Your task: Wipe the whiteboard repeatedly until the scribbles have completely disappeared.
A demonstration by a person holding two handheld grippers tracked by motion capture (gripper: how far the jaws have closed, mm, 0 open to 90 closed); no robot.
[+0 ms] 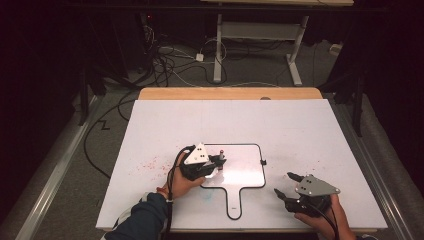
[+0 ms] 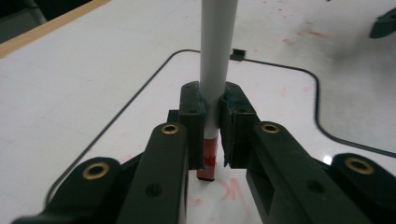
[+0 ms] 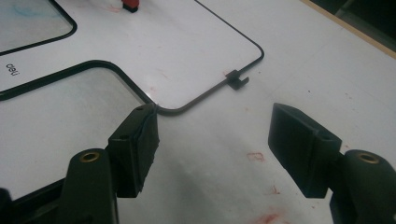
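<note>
White marker (image 2: 215,56), red tip (image 2: 208,161)

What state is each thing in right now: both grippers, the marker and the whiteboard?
Left gripper: shut on the marker.
Marker: upright, red tip down on the whiteboard.
Whiteboard: flat on the table, faint red marks by the tip.
Right gripper: open, holding nothing.

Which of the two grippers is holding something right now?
The left gripper, over the whiteboard: its jaws are shut on a red-tipped marker. The right gripper sits beside the board, jaws open and empty.
</note>
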